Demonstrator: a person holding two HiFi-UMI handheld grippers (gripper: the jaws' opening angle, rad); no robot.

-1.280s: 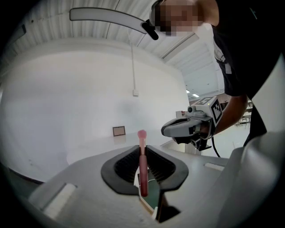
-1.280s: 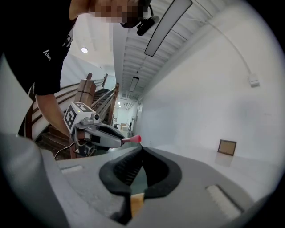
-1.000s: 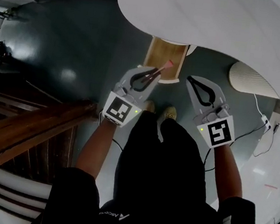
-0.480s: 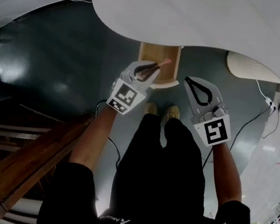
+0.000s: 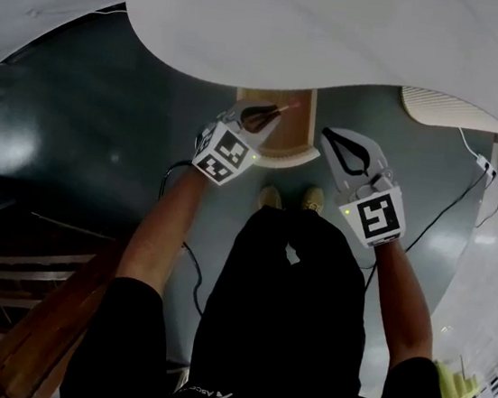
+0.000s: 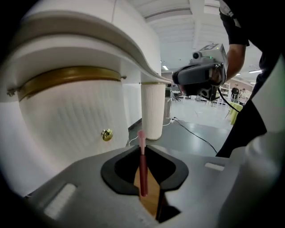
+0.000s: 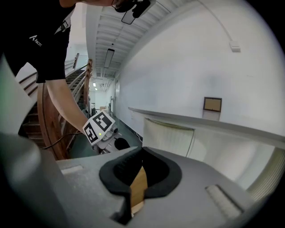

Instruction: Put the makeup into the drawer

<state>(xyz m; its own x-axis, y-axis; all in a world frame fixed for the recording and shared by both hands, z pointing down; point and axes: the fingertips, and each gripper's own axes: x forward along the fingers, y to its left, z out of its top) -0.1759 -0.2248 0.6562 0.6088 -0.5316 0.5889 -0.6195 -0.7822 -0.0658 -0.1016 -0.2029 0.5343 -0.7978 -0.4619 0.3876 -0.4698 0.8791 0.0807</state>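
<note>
My left gripper (image 5: 262,116) is shut on a slim pink-red makeup stick (image 6: 143,171), whose pale tip (image 5: 286,107) pokes out past the jaws. It hangs over the open wooden drawer (image 5: 296,134) under the white desk top (image 5: 344,33). In the left gripper view the drawer's wood (image 6: 150,198) shows through the jaw gap, below the stick. My right gripper (image 5: 345,150) is shut and holds nothing, just right of the drawer's front corner. The drawer's wood (image 7: 139,187) also shows behind its jaws.
A white ribbed column (image 6: 152,109) and a brass knob (image 6: 106,134) on the desk's curved front stand ahead of the left gripper. A cable (image 5: 437,218) runs over the dark floor at right. A wooden stair rail (image 5: 41,330) is at lower left. The person's shoes (image 5: 290,197) are just before the drawer.
Both grippers have come down and forward toward the drawer, the left still holding the stick. The desk top now fills more of the head view.
</note>
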